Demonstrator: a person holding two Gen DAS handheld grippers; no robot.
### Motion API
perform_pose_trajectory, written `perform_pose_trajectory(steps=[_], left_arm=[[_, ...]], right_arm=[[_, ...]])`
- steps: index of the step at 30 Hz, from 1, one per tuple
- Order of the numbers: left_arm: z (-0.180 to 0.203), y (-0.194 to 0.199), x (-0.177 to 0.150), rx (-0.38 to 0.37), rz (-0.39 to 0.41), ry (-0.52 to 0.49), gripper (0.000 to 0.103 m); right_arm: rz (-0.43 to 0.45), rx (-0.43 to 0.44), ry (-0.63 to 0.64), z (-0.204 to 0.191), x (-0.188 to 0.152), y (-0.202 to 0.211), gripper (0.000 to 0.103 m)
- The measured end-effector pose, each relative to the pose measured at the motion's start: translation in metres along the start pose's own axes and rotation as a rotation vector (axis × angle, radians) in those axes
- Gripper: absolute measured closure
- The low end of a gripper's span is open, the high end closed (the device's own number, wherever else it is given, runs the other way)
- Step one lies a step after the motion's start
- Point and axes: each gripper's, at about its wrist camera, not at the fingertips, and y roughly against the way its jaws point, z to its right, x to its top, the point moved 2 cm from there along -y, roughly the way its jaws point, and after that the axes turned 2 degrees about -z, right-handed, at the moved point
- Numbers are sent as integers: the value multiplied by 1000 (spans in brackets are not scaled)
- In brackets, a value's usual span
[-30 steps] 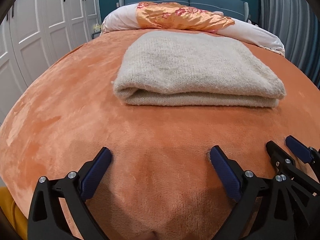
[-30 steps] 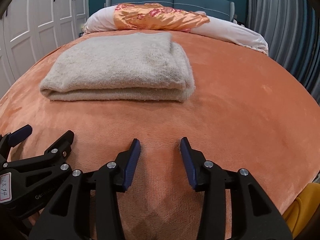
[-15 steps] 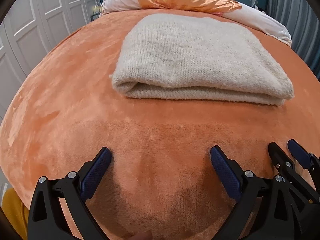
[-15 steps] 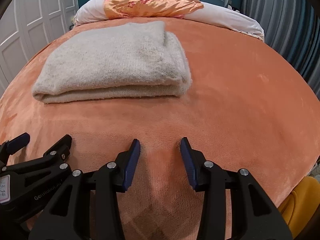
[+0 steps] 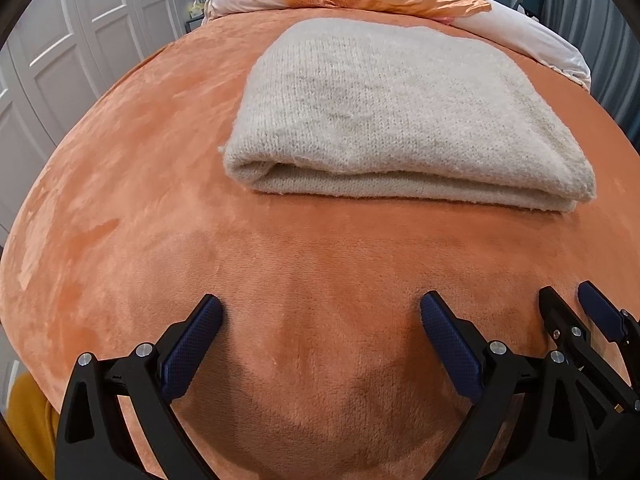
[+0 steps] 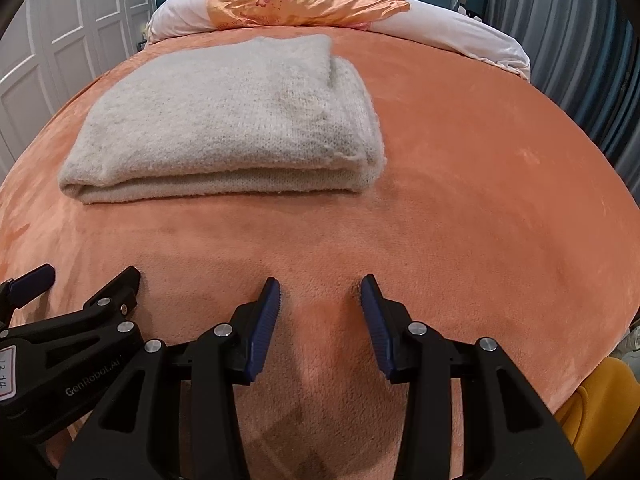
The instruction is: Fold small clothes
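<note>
An orange blanket (image 5: 132, 184) covers the bed, with white wardrobe doors (image 5: 60, 60) on the left and a floral pillow (image 6: 304, 0) at the far end. A folded cream sweater (image 5: 404, 120) lies mid-bed. On the near side, the left tool (image 5: 320, 320) stands wide apart and the right tool (image 6: 319, 296) narrowly apart, both holding nothing, side by side.

Black gripper (image 5: 320, 334), blue pads (image 6: 262, 326), silver screws
</note>
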Motion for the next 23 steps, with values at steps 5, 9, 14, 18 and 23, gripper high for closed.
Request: perform_pose_trajectory(steps=[5, 9, 14, 18, 23], left_arm=[[-1, 0, 1, -1, -9, -2, 5], [0, 0, 0, -2, -8, -3, 6], [-1, -1, 1, -2, -16, -5, 6], [0, -1, 2, 0, -32, -9, 6], [2, -4, 4, 6, -50, -22, 6]], right_arm=[[-2, 0, 1, 0, 1, 0, 62], [-3, -1, 4, 2, 2, -1, 62], [-9, -2, 4, 2, 3, -1, 62], [-14, -1, 0, 1, 3, -1, 62], [-16, 1, 3, 1, 3, -2, 62]])
